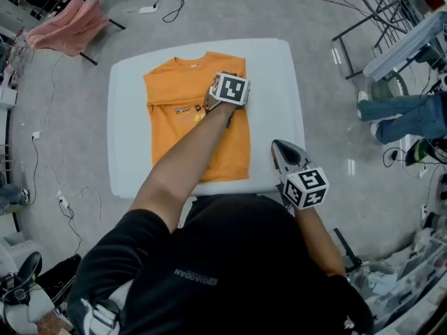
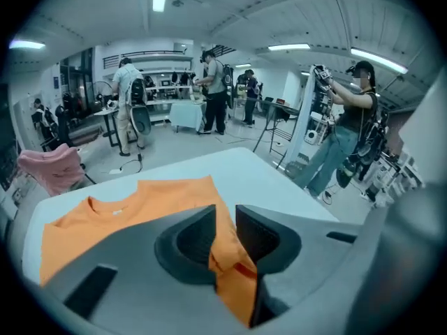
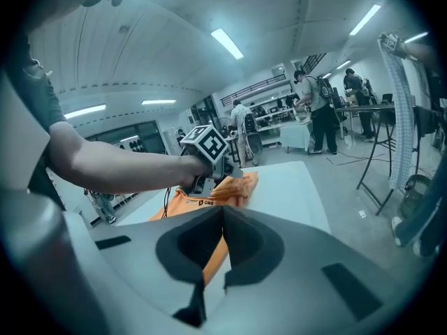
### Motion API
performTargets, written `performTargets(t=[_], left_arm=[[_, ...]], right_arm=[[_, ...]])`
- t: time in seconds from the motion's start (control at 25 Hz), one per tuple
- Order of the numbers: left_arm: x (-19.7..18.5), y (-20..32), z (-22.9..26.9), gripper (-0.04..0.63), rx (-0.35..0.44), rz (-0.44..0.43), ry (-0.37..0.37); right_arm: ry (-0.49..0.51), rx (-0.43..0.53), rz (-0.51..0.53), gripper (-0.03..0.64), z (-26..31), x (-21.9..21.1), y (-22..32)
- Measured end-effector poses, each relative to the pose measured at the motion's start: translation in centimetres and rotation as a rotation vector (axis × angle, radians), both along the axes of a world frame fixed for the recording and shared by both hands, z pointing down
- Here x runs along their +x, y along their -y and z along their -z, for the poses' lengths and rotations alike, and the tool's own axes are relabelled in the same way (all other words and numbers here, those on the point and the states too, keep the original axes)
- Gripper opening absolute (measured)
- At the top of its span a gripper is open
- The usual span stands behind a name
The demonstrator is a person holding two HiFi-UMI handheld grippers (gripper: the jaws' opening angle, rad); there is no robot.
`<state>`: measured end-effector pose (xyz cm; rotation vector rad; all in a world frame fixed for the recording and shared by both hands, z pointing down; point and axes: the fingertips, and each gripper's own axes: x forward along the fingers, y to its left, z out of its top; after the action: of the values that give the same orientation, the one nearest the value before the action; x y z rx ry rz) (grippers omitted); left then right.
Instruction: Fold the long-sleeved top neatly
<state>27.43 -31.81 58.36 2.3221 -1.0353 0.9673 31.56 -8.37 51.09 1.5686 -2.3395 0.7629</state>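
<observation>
A pink cloth [image 1: 70, 25] is seen draped beyond the white table [image 1: 279, 82], well apart. The orange top [image 1: 178, 117] is laid flat there (collar at the far side). Its fabric is flanked, unpinched, by the slightly parted left gripper [image 2: 225, 222]; the right gripper [image 3: 222, 218] is held closed, empty.

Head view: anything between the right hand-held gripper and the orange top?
Nothing. In the head view, only bare white table separates the right hand-held gripper from the right edge of the orange top.
</observation>
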Motion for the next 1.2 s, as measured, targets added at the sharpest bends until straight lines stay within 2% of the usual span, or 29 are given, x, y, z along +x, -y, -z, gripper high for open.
performTargets(t=[0.08,0.12,0.28,0.48,0.68,0.88,1.0,1.2], left_arm=[[0.2,-1.0,-0.3,0.129,-0.011,-0.047,-0.003],[0.3,-1.5,-0.2,0.137,-0.012,-0.068,-0.018],[0.3,-4.0,1.2,0.138,-0.030,-0.118,-0.095],[-2.4,-6.1,3.4,0.137,-0.014,-0.133,-0.149],[-7.2,-7.0,6.1,0.133,0.014,-0.093,-0.211],[-12.7,-7.3,8.1,0.034,0.061,-0.018,-0.253],[-15.8,-8.2,9.1,0.011,0.087,-0.005,-0.270],[-21.7,-11.3,9.3,0.006,0.140,-0.040,-0.229]], right_arm=[[-0.001,-0.004,0.002,0.005,-0.2,0.1,0.2],[-0.001,-0.005,0.006,0.005,-0.3,-0.1,0.3],[-0.002,-0.005,0.038,0.006,-0.6,-1.3,0.8],[-0.001,0.004,0.077,0.005,-0.5,-3.4,1.5],[-0.010,0.008,0.085,0.006,-0.4,-5.0,1.7],[-0.030,0.000,0.080,0.005,-0.7,-6.3,1.6],[-0.040,-0.001,0.078,0.005,-0.6,-7.4,1.6],[-0.056,-0.010,0.056,0.005,-1.0,-8.6,1.6]])
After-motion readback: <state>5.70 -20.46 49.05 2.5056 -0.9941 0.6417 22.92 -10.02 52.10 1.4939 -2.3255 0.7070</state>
